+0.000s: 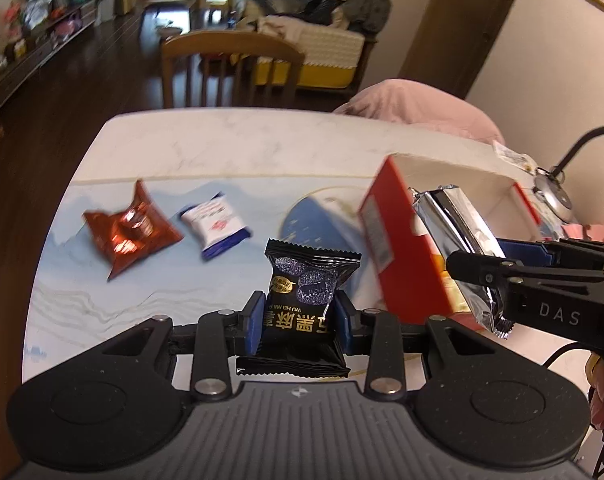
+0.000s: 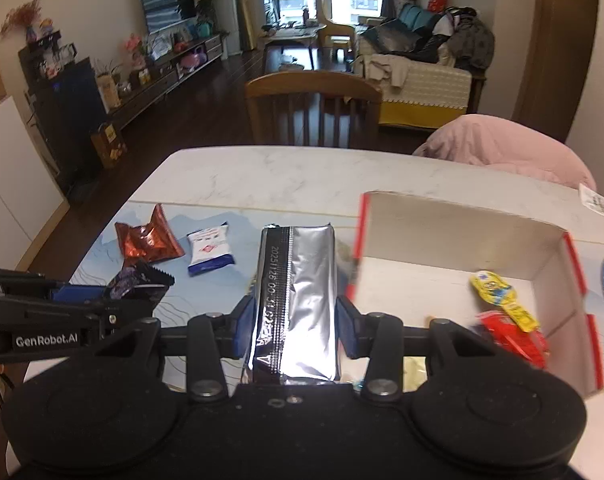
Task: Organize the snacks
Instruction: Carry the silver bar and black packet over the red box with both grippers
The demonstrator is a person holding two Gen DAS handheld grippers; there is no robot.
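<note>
The red box [image 2: 466, 240] stands open-topped on the right, its near-left wall [image 1: 398, 240] just beside both loaded grippers.

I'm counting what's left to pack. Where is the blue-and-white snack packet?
The blue-and-white packet lies on the table's left part, just right of the red foil packet and left of the red box.

Home living room; sofa [image 2: 418, 76], television [image 2: 166, 0]

Black tongs [image 1: 298, 322]; blue pads [image 1: 254, 328]; silver screws.
</note>
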